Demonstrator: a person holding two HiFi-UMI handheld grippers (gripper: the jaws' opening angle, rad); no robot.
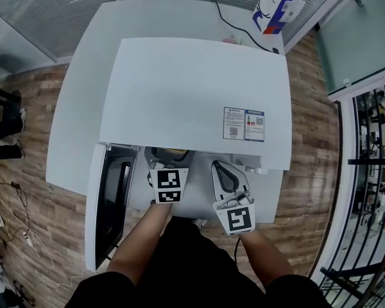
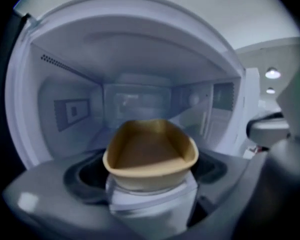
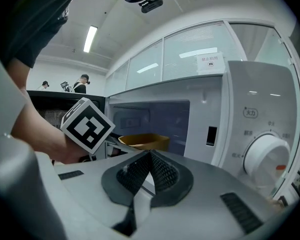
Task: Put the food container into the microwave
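A tan, empty food container point(image 2: 151, 156) is held at its near rim by my left gripper point(image 2: 152, 196), which is shut on it at the mouth of the open white microwave point(image 1: 192, 101). The container point(image 3: 144, 141) also shows in the right gripper view, level with the cavity opening, beside the left gripper's marker cube point(image 3: 87, 124). In the head view the left gripper point(image 1: 167, 162) reaches under the microwave's top edge, where a sliver of the container point(image 1: 173, 151) shows. My right gripper point(image 3: 149, 170) is shut and empty, held in front of the microwave's control side point(image 1: 228, 175).
The microwave door point(image 1: 112, 201) hangs open to the left. A round dial point(image 3: 265, 159) sits on the control panel at the right. The microwave stands on a white table point(image 1: 83, 95); a blue and white bag point(image 1: 277, 8) and a cable lie at the table's far corner.
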